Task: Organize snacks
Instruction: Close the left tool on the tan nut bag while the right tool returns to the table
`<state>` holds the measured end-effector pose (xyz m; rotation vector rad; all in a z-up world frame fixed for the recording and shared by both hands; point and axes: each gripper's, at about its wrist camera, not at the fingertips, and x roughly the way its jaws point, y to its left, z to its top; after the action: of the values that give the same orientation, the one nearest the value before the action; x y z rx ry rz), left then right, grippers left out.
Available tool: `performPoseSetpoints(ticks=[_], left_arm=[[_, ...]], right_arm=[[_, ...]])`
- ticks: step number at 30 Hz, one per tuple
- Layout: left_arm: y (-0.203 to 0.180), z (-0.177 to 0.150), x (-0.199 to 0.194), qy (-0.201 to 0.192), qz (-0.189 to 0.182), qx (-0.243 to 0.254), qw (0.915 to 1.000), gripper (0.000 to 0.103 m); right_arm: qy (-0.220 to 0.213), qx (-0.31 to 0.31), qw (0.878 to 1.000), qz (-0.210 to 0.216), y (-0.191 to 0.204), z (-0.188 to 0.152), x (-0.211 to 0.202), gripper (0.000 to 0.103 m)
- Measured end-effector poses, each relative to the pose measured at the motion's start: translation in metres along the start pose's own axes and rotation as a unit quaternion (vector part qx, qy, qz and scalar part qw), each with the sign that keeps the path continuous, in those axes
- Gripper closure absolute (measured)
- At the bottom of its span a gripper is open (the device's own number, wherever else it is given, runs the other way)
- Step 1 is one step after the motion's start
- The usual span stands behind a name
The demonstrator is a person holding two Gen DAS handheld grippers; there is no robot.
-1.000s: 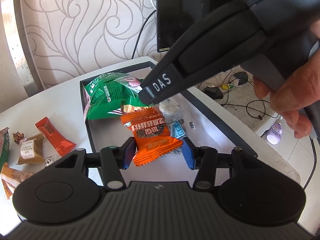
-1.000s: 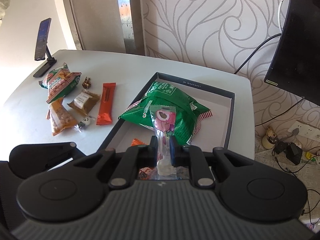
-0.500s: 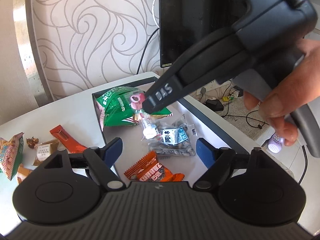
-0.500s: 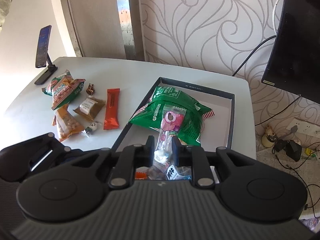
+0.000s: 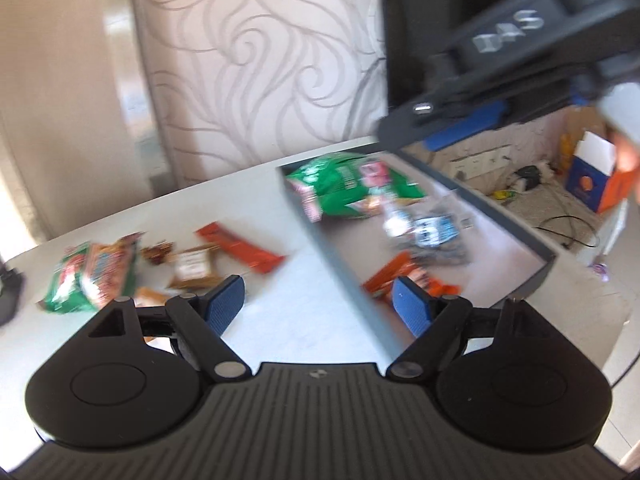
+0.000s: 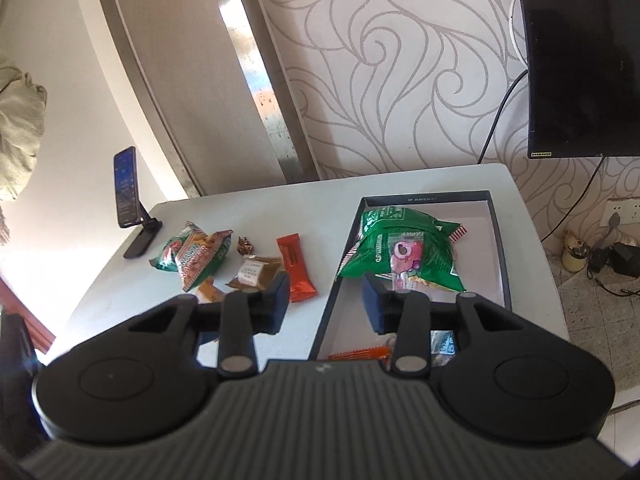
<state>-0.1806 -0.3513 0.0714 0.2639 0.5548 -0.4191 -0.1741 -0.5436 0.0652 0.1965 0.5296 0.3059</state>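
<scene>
A dark shallow box on the white table holds a green bag with a pink candy packet lying on it. Nearer in the box lie an orange packet and a blue-white packet. My right gripper hovers over the box's left wall, its jaws opening with nothing between them. My left gripper is open and empty above that same wall. A red bar, a brown packet and a green-red bag lie on the table left of the box.
A phone on a stand is at the table's far left corner. A black monitor hangs at the right over the box's far end. Cables and a wall socket are beyond the table's right edge.
My left gripper let go of the orange packet, opened and drew back to the left. My right gripper opened off the pink candy packet, which now rests on the green bag, and lifted away.
</scene>
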Motion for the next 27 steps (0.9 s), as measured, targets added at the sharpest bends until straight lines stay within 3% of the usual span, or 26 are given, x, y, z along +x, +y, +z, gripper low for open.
performPoseSetpoints(ticks=[6,11,21,25,27], left_arm=[[0.047,-0.022,0.008,0.019,0.096,-0.037,0.9945,0.013],[0.076,-0.032,0.027,0.039,0.122,-0.035,0.9911,0.010],[0.091,-0.027,0.077,0.061,0.091,0.031,0.9935,0.008],[0.094,-0.022,0.087,0.060,0.077,0.026,0.9949,0.008],[0.095,-0.022,0.087,0.060,0.074,0.013,0.9953,0.013]], right_arm=[[0.036,-0.018,0.999,0.025,0.019,-0.014,0.008,0.060],[0.054,-0.033,0.997,0.035,0.030,-0.019,0.011,0.060],[0.063,-0.024,0.998,0.014,0.022,-0.022,0.010,0.060],[0.078,-0.028,0.996,0.008,0.022,-0.025,0.018,0.060],[0.084,-0.045,0.995,0.010,0.026,-0.024,0.026,0.060]])
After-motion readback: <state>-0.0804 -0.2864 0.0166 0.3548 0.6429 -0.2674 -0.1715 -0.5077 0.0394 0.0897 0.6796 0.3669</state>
